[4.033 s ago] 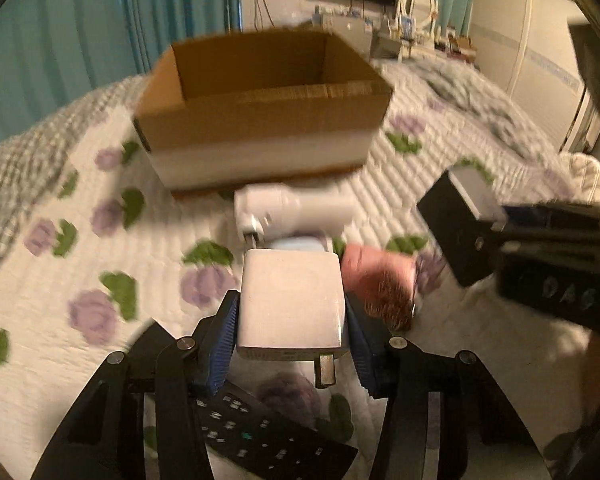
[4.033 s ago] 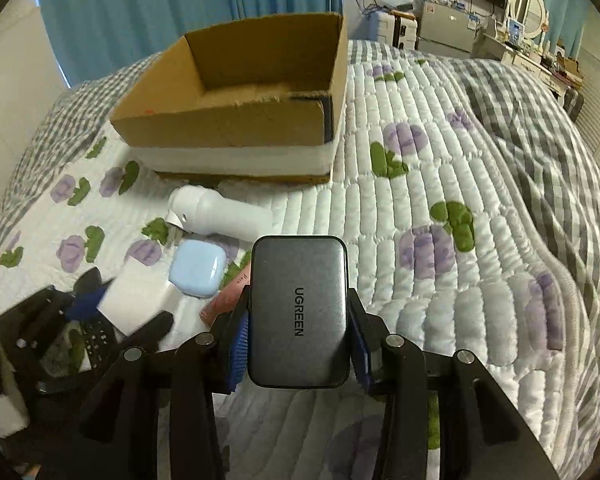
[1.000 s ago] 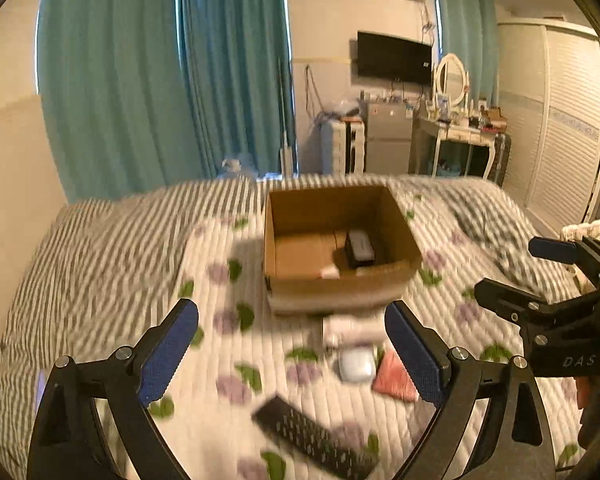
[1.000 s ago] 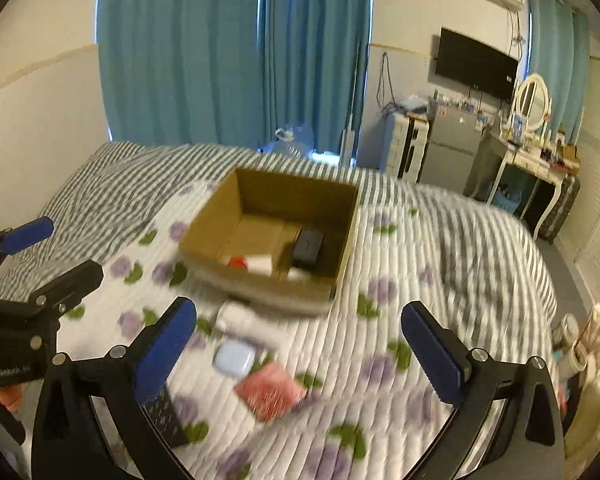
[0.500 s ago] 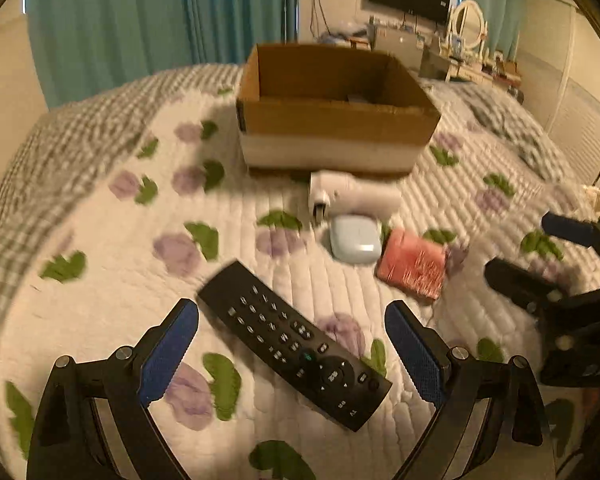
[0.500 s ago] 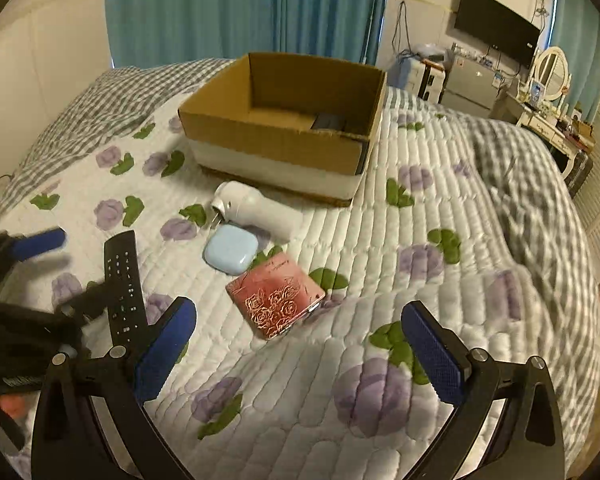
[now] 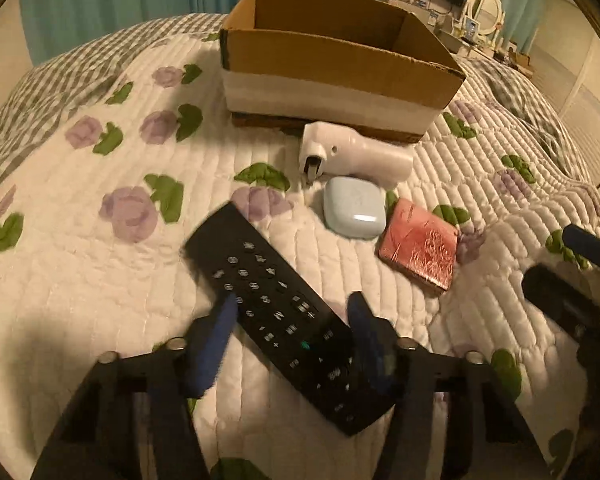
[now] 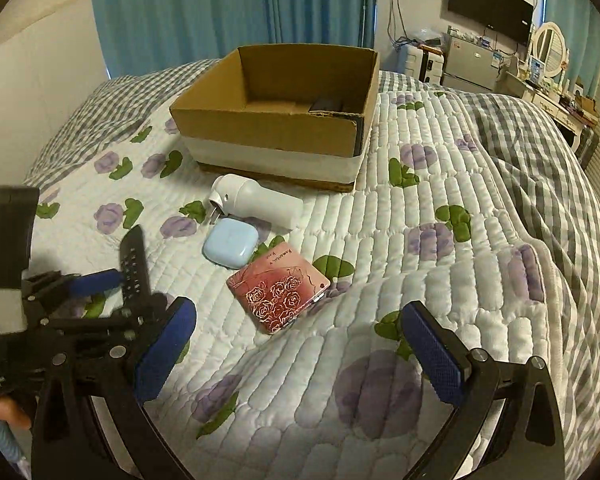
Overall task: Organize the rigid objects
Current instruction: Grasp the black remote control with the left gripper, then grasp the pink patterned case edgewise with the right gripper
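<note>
Pink rose-printed case [image 8: 278,287] bears small script, unreadable here.

remote [image 7: 284,312] black | earbud case [image 7: 354,212] pale blue | quilt [image 8: 440,288] white, purple-flowered

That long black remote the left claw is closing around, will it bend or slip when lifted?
The remote looks like rigid plastic, so bending seems unlikely. The left gripper straddles its near end, so the long far end may droop or pivot. Its smooth sides could slip, though the pads look grippy.

A cardboard box [image 8: 276,120], white device [image 8: 256,200], blue case [image 8: 230,242], pink case [image 8: 278,286] and remote [image 7: 284,308] are carried by the quilted bed [image 8: 440,288].
</note>
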{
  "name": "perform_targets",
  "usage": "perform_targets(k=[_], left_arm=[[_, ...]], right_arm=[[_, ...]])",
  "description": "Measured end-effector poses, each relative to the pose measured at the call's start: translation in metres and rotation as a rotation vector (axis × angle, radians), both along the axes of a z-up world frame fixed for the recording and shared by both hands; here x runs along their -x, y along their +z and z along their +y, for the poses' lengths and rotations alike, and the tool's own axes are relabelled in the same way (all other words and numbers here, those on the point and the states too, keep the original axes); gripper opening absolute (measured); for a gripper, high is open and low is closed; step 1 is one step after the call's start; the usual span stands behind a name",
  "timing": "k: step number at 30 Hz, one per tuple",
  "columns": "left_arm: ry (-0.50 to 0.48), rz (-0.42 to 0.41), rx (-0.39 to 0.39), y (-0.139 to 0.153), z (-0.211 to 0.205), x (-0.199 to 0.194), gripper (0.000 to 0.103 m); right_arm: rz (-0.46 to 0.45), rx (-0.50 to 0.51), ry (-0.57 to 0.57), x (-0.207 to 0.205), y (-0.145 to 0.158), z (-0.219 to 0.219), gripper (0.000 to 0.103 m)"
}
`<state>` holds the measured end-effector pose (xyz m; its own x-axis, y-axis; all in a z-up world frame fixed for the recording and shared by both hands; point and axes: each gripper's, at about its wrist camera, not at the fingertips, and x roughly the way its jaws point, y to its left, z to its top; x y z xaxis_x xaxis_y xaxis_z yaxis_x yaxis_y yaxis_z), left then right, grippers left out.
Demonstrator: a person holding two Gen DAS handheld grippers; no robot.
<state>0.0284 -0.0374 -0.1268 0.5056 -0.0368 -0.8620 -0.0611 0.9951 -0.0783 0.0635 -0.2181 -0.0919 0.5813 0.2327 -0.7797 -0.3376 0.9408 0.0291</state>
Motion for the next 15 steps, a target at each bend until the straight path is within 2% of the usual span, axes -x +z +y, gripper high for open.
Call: perform_targets(k=[3,6,9,13,15], left_arm=[[0.024,0.020,0.015,-0.002,0.004,-0.007,0.048],[0.007,0.024,-0.018,-0.001,0.000,-0.002,0.048],[0.025,0.038,-0.056,-0.003,-0.001,0.004,0.056],[0.020,0.083,-0.074,-0.020,-0.004,0.000,0.056],[0.022,0.071,-0.059,-0.018,-0.003,0.001,0.048]], right_arm=[[-0.001,0.003,0.000,0.000,0.000,0.000,0.103],[-0.001,0.003,-0.002,0.001,0.000,-0.001,0.103],[0.009,-0.005,-0.003,-0.001,-0.001,-0.001,0.103],[0.008,-0.004,-0.003,-0.001,-0.002,-0.001,0.103],[0.008,-0.004,-0.002,-0.001,-0.002,-0.001,0.103]])
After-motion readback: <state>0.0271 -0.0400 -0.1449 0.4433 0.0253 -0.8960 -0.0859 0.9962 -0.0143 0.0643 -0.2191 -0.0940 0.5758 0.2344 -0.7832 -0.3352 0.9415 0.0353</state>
